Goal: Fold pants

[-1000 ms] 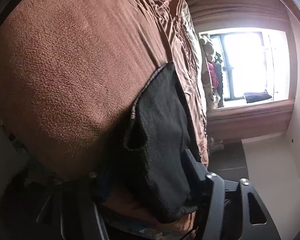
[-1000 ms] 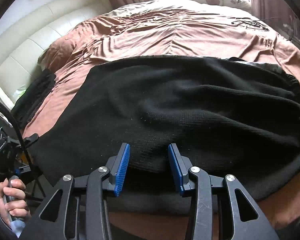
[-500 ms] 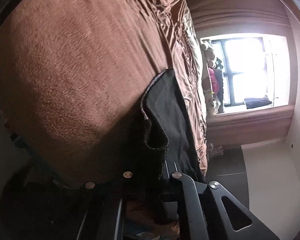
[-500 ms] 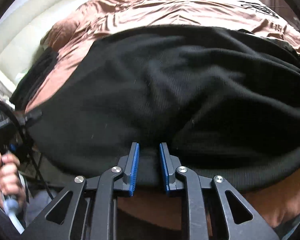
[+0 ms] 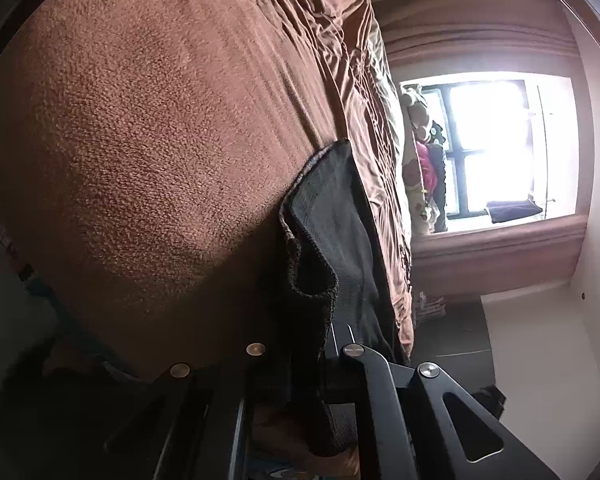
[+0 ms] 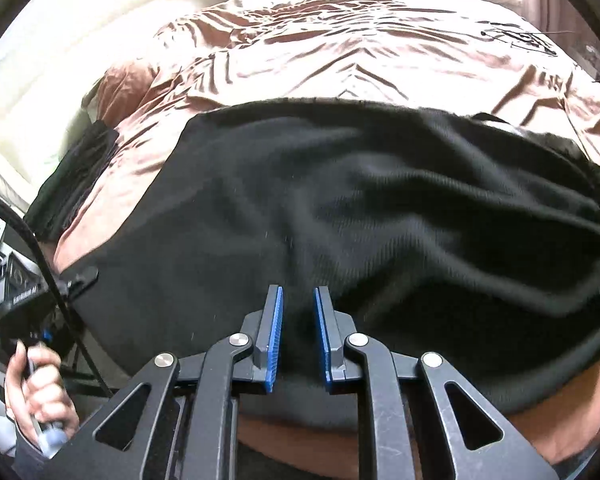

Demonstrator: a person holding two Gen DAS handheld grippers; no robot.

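Note:
Black knit pants (image 6: 380, 208) lie spread sideways across a brown bedspread (image 6: 360, 40). My right gripper (image 6: 298, 300) is at their near long edge, its jaws closing, and a fold of the black cloth is pinched between the blue pads (image 6: 275, 332). In the left wrist view the pants (image 5: 332, 216) run away along the bed. My left gripper (image 5: 304, 344) is shut on their near end, with bunched cloth standing up between its fingers. The right wrist view shows the left gripper (image 6: 80, 278) at the pants' left end, held by a hand (image 6: 36, 392).
A second dark garment (image 6: 72, 184) lies on the bed's left side by a cream padded headboard (image 6: 60, 60). Soft toys (image 5: 420, 140) sit under a bright window (image 5: 496, 144) past the bed. A cable (image 6: 32, 240) hangs by the left gripper. The bed's near edge lies below my right gripper.
Both grippers went from open to shut on the pants. The left pinched the near end into a raised bunch. The right pushed in over the near edge, then drew back a little.

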